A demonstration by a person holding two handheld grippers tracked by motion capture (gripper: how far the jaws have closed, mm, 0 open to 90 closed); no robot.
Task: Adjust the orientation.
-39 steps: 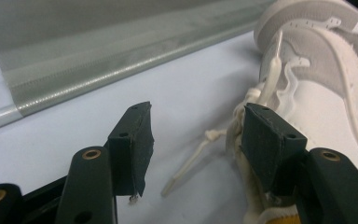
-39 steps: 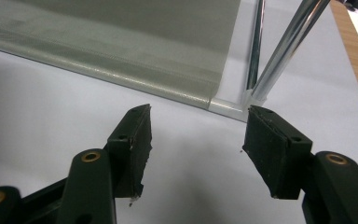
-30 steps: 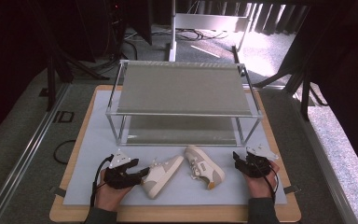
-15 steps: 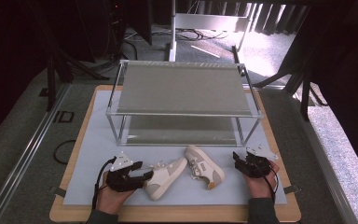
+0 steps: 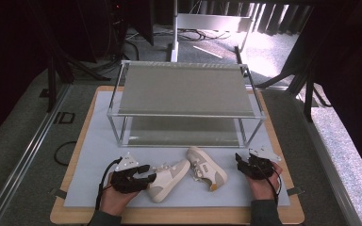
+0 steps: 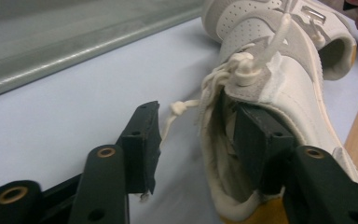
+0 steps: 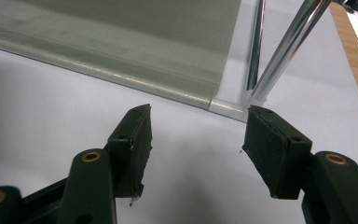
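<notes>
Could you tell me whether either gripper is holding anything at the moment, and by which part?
Nothing is clamped yet. The left gripper is open, one jaw inside the heel opening of the left shoe; the right gripper is open.

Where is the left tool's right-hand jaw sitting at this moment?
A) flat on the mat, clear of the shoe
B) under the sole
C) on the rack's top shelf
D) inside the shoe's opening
D: in the left gripper view, one jaw of the left tool sits inside the collar of the shoe, the other outside it.
</notes>
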